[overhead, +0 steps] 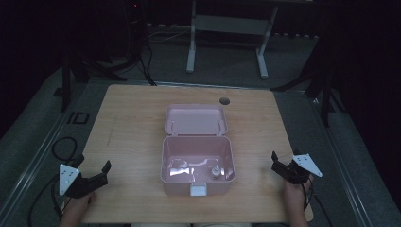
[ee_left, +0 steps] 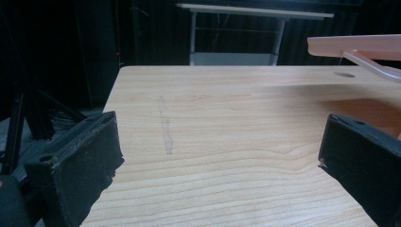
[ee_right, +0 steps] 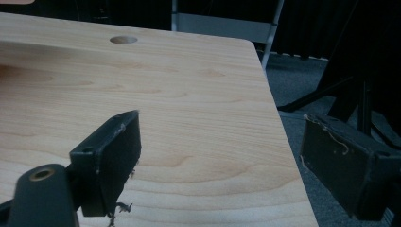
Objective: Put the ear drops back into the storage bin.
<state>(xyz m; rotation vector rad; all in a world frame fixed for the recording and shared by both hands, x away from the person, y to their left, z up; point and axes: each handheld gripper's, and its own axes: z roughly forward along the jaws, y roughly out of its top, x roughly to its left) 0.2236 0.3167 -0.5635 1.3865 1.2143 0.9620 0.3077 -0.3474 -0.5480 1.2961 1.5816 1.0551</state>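
Resting wide open on the table point(overhead: 127, 118): left gripper point(overhead: 94, 177), right gripper point(overhead: 282, 166), holding nothing; risking nudging the pink box point(overhead: 197, 163), tipping the small bottle point(overhead: 215, 172) inside; possibly snagging the raised lid point(overhead: 195, 119).

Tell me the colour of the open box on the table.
Pale pink, lid and body alike; the box shows best in the high view.
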